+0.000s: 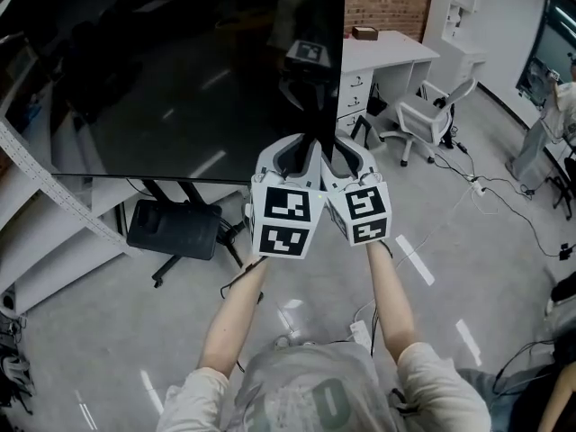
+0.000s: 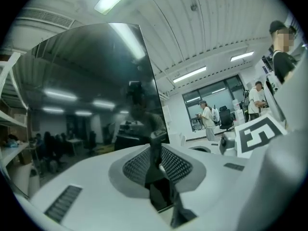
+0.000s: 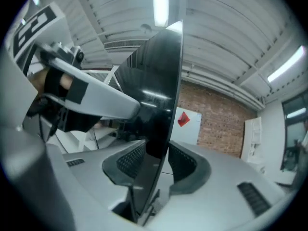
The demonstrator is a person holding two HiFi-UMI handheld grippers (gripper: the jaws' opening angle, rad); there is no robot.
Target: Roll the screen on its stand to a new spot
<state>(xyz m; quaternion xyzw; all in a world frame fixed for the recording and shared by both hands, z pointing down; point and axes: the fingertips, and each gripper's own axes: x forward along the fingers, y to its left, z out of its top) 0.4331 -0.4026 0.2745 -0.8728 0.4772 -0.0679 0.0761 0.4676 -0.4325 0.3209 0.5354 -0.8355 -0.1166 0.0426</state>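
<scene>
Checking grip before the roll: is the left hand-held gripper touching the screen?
Touching. Left gripper view: the left hand-held gripper pinches the screen by its edge.

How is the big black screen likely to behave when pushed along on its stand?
Probably heavy and slow to start: the screen is a wide panel. It may wobble or tip if shoved high up, since the stand looks slim beneath it. The glossy, reflective face is likely slippery and fragile.

Grey floor (image 1: 135,331), white tape strips (image 1: 416,259). On it: screen stand's black legs (image 1: 193,194), dark chair (image 1: 173,228), white swivel chair (image 1: 425,118), white desk (image 1: 387,57), loose cables (image 1: 504,201).
</scene>
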